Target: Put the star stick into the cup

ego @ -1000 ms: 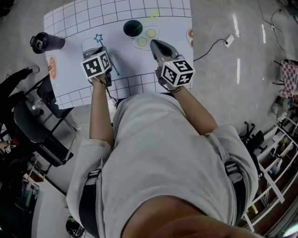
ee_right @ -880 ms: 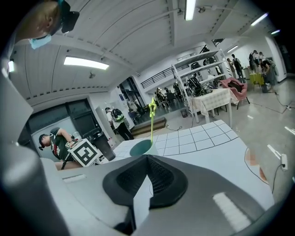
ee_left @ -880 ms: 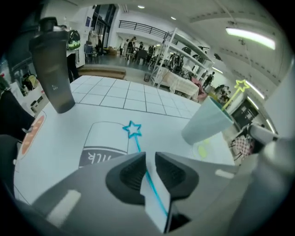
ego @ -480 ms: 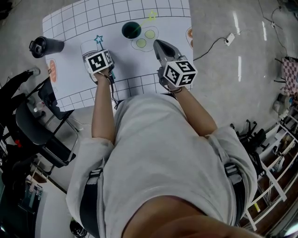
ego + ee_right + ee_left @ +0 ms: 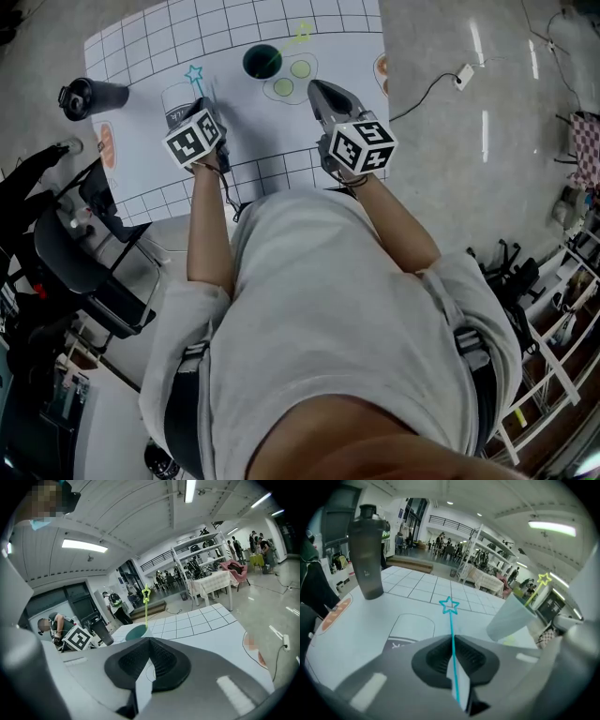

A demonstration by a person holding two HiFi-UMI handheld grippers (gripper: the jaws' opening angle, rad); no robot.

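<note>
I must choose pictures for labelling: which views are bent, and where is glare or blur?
Both gripper views: fisheye, dark corners, curved lines. Left gripper view: blue star stick sharp, fingers softer. Head view: light streaks glare on the floor.

Bottle left of cup; stick in cup.

Workshop hall — metal racks, polished floor.

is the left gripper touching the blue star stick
Touching. The left gripper view shows the left gripper with its jaws closed on the blue star stick.
</note>
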